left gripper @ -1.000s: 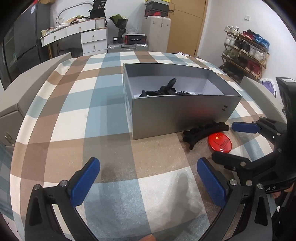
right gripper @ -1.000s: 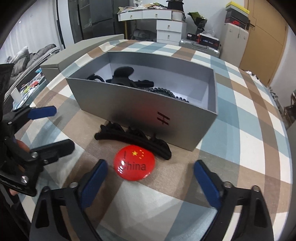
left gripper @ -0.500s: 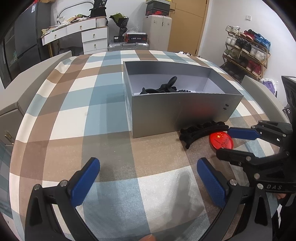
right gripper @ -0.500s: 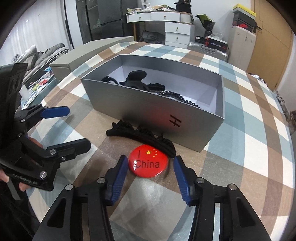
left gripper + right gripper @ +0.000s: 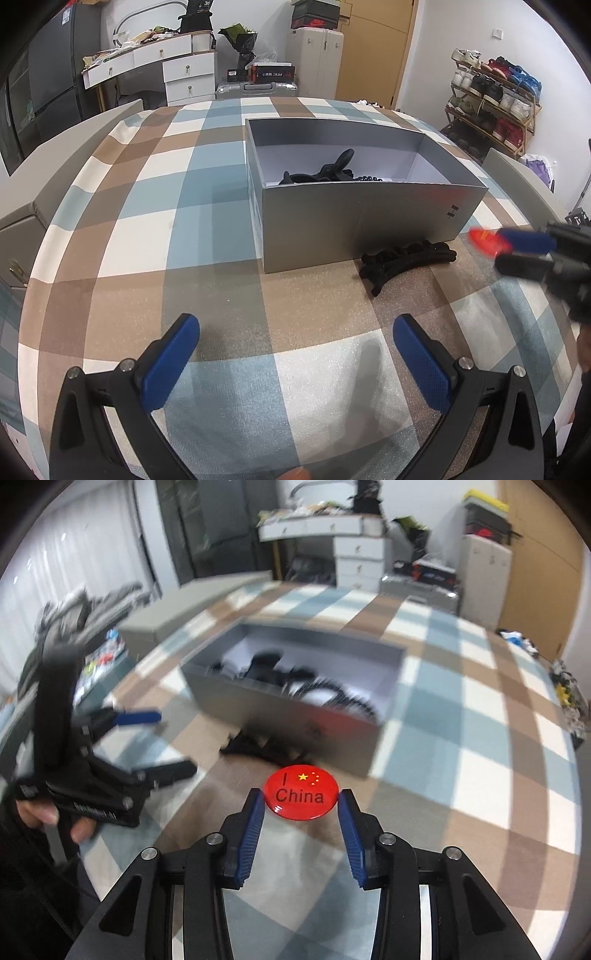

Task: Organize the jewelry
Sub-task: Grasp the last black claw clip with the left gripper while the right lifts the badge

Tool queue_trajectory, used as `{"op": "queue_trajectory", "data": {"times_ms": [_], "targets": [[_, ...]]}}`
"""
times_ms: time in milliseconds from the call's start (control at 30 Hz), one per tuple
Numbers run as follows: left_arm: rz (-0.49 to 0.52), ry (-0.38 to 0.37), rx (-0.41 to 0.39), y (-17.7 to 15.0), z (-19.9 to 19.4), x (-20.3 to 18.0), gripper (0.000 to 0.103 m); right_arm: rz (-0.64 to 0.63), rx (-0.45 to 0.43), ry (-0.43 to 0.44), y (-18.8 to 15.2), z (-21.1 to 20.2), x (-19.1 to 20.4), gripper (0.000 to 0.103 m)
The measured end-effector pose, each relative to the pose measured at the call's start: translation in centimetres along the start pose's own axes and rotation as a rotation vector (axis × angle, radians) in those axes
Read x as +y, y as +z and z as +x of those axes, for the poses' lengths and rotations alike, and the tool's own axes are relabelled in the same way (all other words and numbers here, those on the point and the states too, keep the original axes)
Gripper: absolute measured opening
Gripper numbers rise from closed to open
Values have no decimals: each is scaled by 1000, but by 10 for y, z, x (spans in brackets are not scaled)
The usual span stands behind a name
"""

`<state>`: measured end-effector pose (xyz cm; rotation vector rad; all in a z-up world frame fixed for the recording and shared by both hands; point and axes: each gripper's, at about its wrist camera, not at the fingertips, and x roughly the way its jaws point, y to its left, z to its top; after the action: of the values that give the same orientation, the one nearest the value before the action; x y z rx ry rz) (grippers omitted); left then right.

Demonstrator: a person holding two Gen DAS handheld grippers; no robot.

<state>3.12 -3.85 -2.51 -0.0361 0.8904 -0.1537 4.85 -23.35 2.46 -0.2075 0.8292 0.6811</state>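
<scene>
Round red badge (image 5: 301,792) reading "China", pinched by right hand-held gripper (image 5: 301,805)

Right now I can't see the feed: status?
Right gripper shut on badge, lifted off table. Left gripper open, empty. Box open ahead; black hair claw on table before it.

Ahead of the fingers spreads a checked tablecloth (image 5: 155,206) of blue, brown and cream squares. Beyond its far edge stands a white dresser (image 5: 173,74) with brass-knobbed drawers and clutter on top, and a silver suitcase (image 5: 255,88) lies beside it. Further right stand a pale cabinet (image 5: 314,62) and a wooden door (image 5: 373,51). Far right, against the white wall, a shoe rack (image 5: 495,99) holds many shoes. Far left is a dark wardrobe (image 5: 48,81).
</scene>
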Motion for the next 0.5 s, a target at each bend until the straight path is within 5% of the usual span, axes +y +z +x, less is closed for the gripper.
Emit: {"op": "queue_trajectory", "data": {"times_ms": [200,367,500], "targets": [[39,15,-5,1,-3,-10,102,81,-84,-4,5,-15,-15,40],[100,-56,-24,5,-4,-26,98,118,-115,20,7,-22,-20,40],[159,-79,-3,10,4,-40,73,113,-124,28,8,-26,-19,40]]}}
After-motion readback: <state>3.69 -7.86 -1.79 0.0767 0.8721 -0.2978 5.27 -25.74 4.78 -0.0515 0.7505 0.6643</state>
